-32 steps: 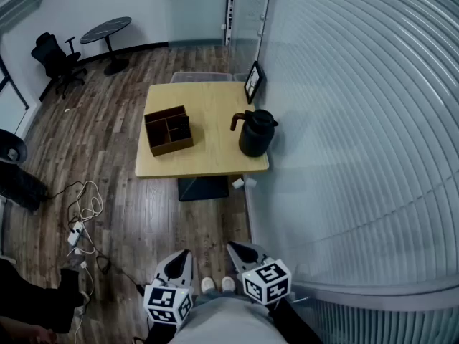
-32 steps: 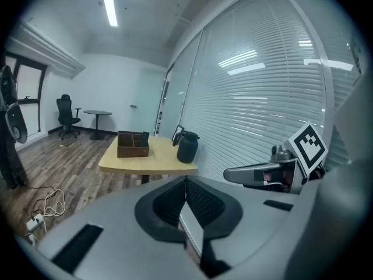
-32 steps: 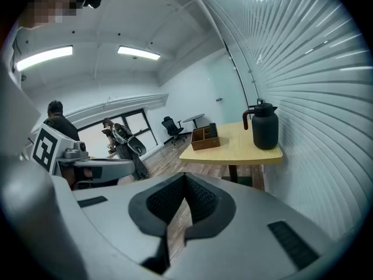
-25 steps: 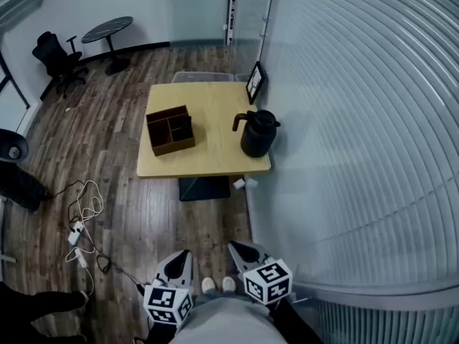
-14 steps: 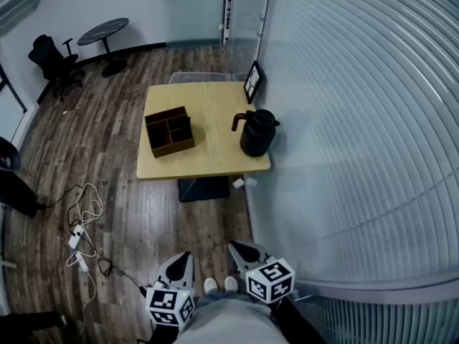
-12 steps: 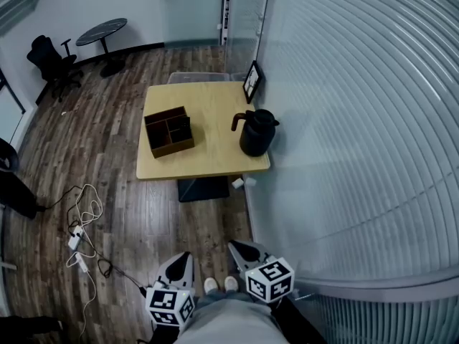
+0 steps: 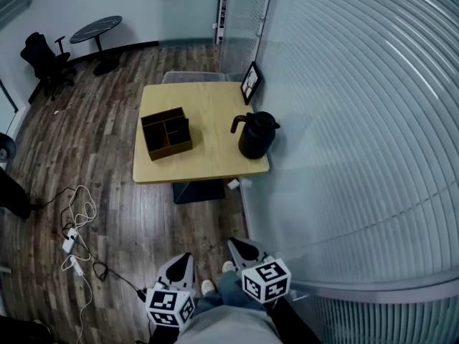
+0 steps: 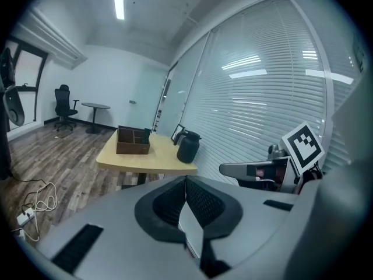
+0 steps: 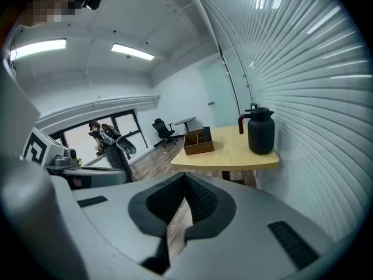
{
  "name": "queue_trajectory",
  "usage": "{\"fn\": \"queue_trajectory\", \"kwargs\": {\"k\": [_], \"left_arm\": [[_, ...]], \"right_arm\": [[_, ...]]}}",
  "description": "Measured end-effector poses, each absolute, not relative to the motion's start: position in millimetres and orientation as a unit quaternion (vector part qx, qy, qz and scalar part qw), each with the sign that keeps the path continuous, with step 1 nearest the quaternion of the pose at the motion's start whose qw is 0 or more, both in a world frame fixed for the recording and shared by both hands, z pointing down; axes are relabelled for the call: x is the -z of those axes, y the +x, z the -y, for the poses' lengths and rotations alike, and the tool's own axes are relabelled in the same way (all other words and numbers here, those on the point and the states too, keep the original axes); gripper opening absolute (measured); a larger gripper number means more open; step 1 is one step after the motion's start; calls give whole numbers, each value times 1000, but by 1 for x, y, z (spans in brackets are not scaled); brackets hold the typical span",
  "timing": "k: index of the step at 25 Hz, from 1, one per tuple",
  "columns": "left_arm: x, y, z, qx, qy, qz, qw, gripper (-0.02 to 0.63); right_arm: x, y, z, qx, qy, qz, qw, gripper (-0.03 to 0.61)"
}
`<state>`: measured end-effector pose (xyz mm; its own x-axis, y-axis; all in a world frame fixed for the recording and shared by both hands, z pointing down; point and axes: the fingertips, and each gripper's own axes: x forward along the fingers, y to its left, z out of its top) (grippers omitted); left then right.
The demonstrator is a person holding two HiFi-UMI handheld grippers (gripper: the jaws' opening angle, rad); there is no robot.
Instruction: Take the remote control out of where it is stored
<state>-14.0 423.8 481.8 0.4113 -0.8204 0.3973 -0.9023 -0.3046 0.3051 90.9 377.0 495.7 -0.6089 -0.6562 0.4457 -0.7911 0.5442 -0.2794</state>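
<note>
A brown wooden organizer box (image 7: 166,132) with compartments stands on the light wood table (image 7: 208,165), far ahead of me. A dark, slim item that looks like the remote control (image 9: 206,133) stands upright in one end compartment; it also shows as the remote (image 8: 145,135) in the left gripper view. My left gripper (image 7: 184,257) and right gripper (image 7: 235,247) hang low near my body, well short of the table. The left gripper (image 8: 185,182) and right gripper (image 9: 184,182) are both shut with nothing between the pads.
A black kettle (image 7: 256,135) and a picture frame (image 7: 250,82) stand on the table's right side. A glass wall with blinds (image 7: 344,120) runs along the right. Cables (image 7: 75,221) lie on the wood floor at left. An office chair (image 7: 43,59) and round table (image 7: 95,31) stand far back.
The head view has shifted slightly and a foot has stepped forward. A dark-clothed person at the bottom left has left the view. Both grippers stay shut and low.
</note>
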Motion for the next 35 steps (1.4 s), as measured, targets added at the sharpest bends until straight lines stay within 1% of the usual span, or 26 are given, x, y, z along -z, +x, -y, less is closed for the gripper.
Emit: {"fn": "queue_trajectory", "kwargs": {"k": [4,9,18,22,35], "left_arm": [[-487,-13,-403,-87,802,534,252,8],[-490,-15,-362,-87,796,548,243,8],[-483,-7,-278,-84,787,568,226,9],[-478,-4,-248,-66,781,582,218,9],[-478,14,-187,-58,778,590,207,9]], "right_arm": [[-501,96,-350,-216,423,864,166,5],[-502,101,-300,-226,414,869,152,5],[-504,108,-211,-223,383,882,161,5],[-500,118,-177,-218,377,886,159,5],[-506,138,-124,-230,381,883,152,5]]}}
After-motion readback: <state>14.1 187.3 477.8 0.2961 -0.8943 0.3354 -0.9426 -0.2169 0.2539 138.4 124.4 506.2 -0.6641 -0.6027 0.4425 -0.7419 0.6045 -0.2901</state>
